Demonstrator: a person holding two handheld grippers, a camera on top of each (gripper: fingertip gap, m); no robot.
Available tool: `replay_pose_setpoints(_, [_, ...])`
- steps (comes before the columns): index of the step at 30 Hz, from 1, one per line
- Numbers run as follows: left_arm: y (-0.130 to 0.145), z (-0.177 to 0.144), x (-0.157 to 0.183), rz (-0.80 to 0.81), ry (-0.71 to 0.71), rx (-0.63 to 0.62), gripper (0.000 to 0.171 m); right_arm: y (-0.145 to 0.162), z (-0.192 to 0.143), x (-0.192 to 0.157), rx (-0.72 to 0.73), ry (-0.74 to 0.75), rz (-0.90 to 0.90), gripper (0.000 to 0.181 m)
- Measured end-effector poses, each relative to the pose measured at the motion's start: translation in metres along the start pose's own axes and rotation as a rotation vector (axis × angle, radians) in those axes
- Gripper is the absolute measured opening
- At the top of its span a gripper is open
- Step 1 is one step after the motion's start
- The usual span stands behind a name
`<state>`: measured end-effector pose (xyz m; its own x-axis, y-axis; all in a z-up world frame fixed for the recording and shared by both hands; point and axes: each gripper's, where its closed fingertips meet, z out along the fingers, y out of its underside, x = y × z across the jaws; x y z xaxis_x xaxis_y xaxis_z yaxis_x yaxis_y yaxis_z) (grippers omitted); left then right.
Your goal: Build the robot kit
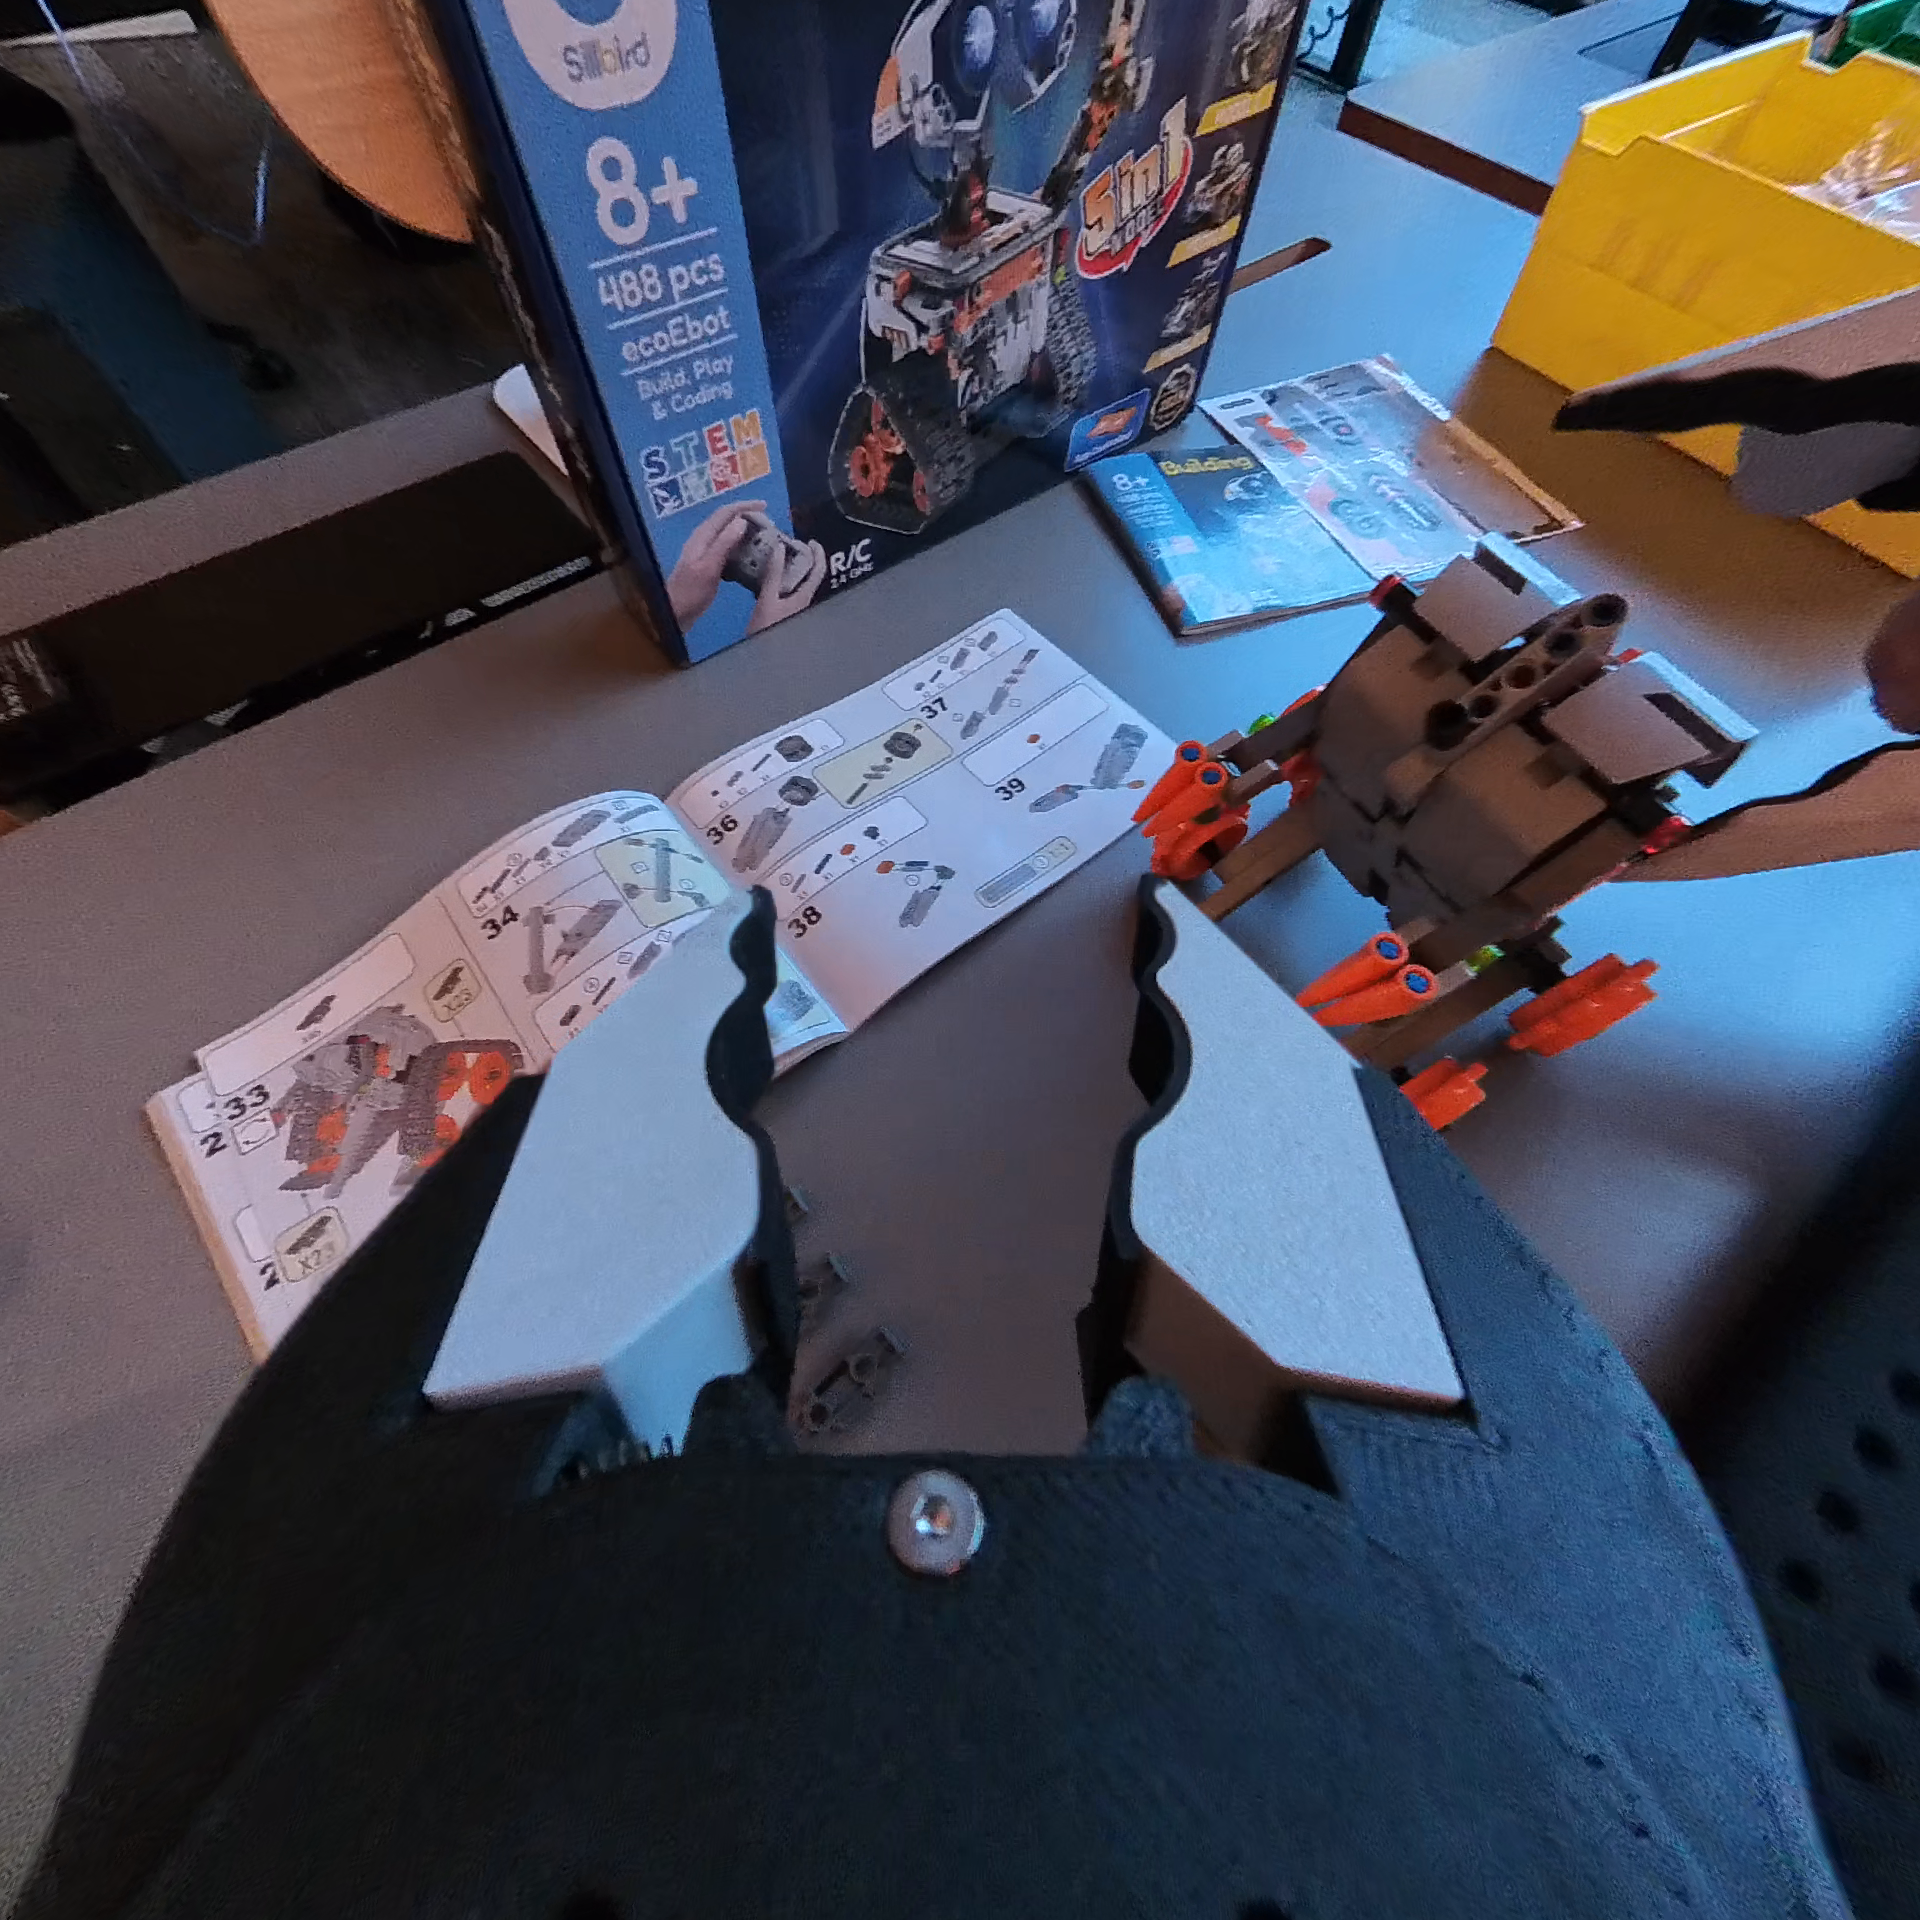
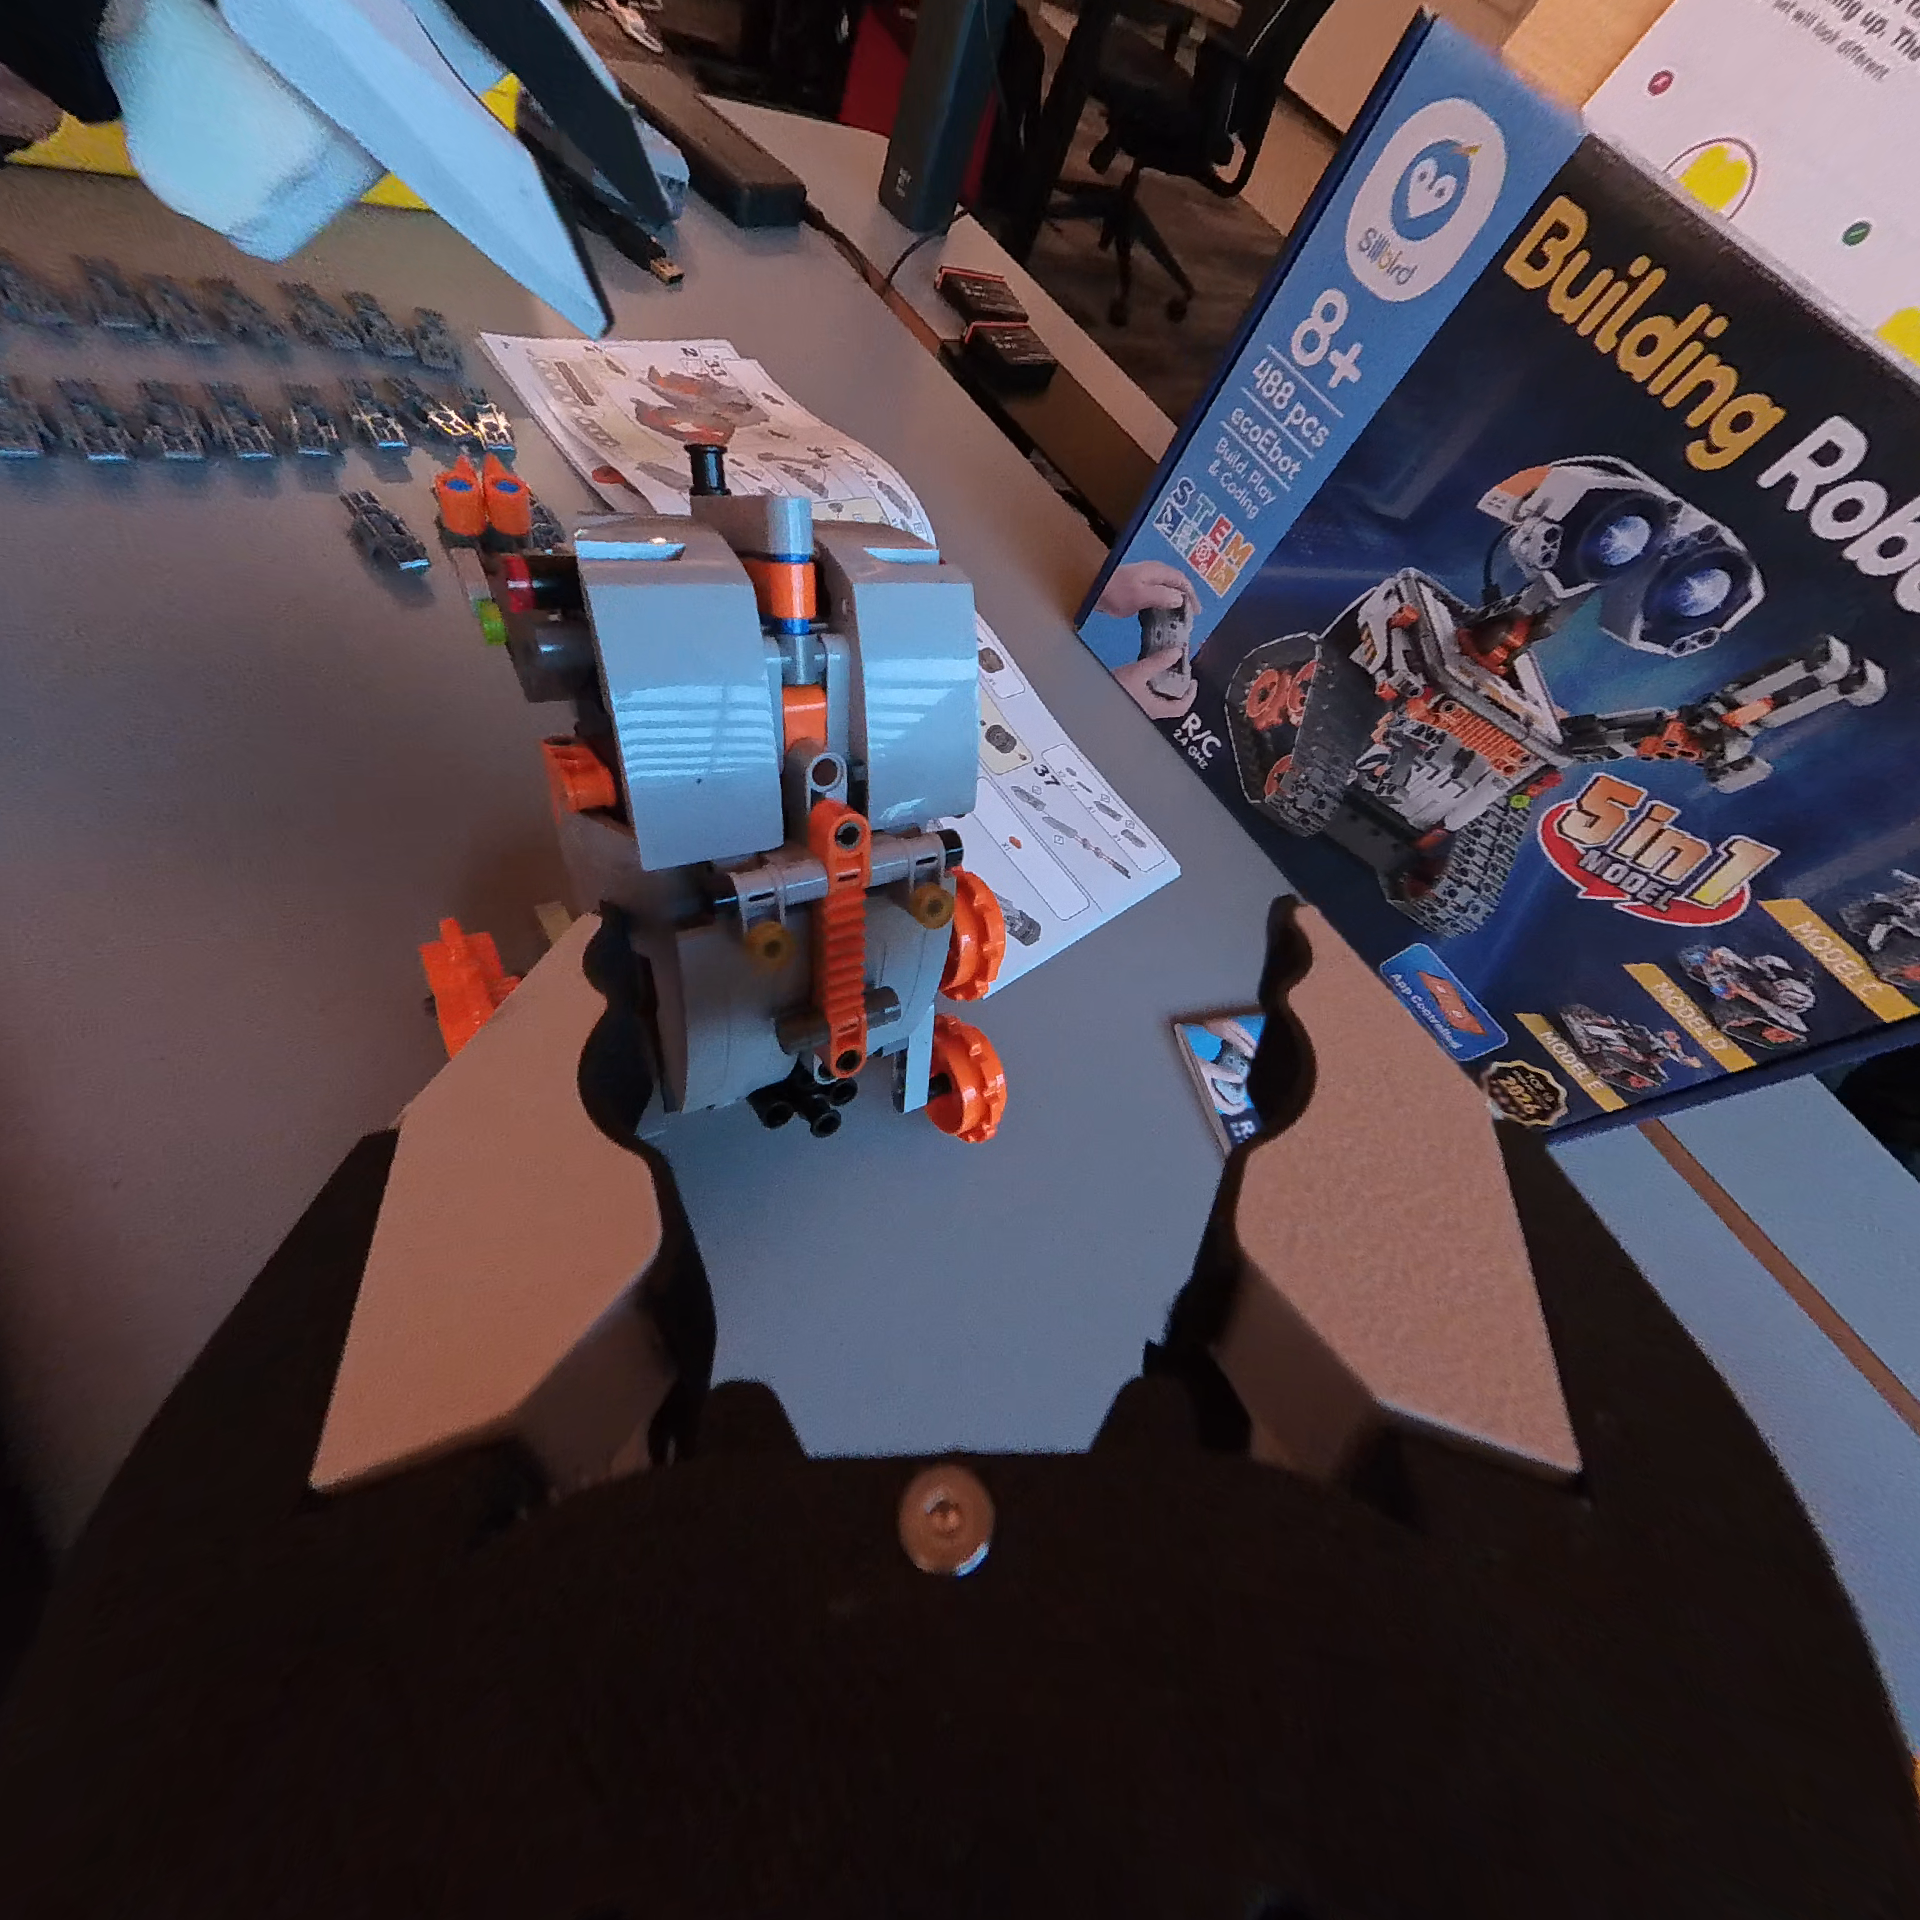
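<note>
the left gripper (image 1: 951, 914) hangs above the grey table (image 1: 312, 935) with its jaws spread wide and nothing between them. closest to it, just under the gap near the base of the fingers, lie a few small dark grey connector pieces (image 1: 847, 1371), loose on the table and apart from the fingers. a little farther, under the left fingertip, the open instruction booklet (image 1: 665, 914) lies flat. ahead and to the right stands the half-built grey and orange model (image 1: 1455, 821), close to the right fingertip but not touching it. beyond that are a second closed booklet (image 1: 1226, 540), the tall blue kit box (image 1: 883, 291) standing upright, and a yellow bin (image 1: 1704, 239) far right.

the right gripper (image 2: 940, 925) is also wide apart and holds nothing. the model (image 2: 790, 769) stands just ahead, left of the gap's centre line, its lower left side hard against or hidden behind the left fingertip; contact cannot be told. beyond it lies the open booklet (image 2: 1039, 790), farther left rows of dark track links (image 2: 239, 416), and to the right the kit box (image 2: 1558, 644).

as a judgement: any grip on the model would do best on its flat grey side panels rather than the orange gears or thin beams, which look likely to pop off. the small pieces are low and flat, so they would need a square, close approach.
</note>
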<state>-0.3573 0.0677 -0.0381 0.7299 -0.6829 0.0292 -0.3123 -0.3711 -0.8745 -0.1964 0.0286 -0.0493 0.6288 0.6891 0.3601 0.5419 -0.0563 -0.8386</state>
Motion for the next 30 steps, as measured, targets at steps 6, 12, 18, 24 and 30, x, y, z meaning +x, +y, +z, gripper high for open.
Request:
replay_pose_setpoints(6, [0.004, -0.008, -0.006, 0.001, -0.026, -0.005, 0.066, 0.011, 0.008, -0.01, -0.059, -0.031, -0.039, 0.114])
replay_pose_setpoints(12, [0.006, -0.018, -0.018, -0.005, -0.049, 0.0, 0.064, 0.022, 0.021, -0.021, -0.115, -0.08, -0.096, 0.111])
replay_pose_setpoints(18, [0.013, -0.031, -0.061, 0.143, -0.307, -0.031, 0.065, 0.022, 0.034, -0.047, -0.021, -0.368, 0.057, 0.07])
replay_pose_setpoints(24, [0.009, -0.052, -0.102, 0.402, -0.629, -0.089, 0.069, 0.014, 0.044, -0.05, 0.03, -0.428, 0.048, 0.069])
replay_pose_setpoints(30, [0.003, -0.069, -0.119, 0.421, -0.687, -0.083, 0.076, 0.007, 0.055, -0.053, 0.05, -0.493, 0.024, 0.069])
